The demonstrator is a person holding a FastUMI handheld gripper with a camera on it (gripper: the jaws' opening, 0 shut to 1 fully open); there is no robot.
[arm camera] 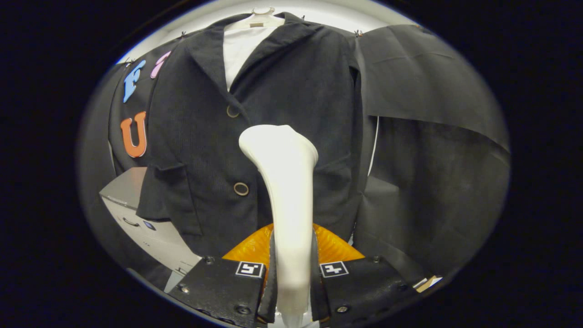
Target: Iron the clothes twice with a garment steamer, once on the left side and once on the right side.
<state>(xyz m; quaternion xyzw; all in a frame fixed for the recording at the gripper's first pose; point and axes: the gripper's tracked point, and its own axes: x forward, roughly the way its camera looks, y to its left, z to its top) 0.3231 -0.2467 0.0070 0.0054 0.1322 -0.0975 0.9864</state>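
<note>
Your fingers (273,278) pinch the white steamer (284,182) by its handle, its head raised in front of the dark jacket (282,86) beside the 2 buttons.

One jacket (255,136), one steamer (284,182), two buttons (241,188).

1. The lower middle of the dark jacket (282,91) is hidden behind the white garment steamer (284,182).
2. The steamer's base is cut off below, between the gripper (291,287) jaws.
3. The orange object (332,248) is mostly covered by steamer and jaws; what it is cannot be told.
4. The white hanger (259,18) is cut off at its top.
</note>
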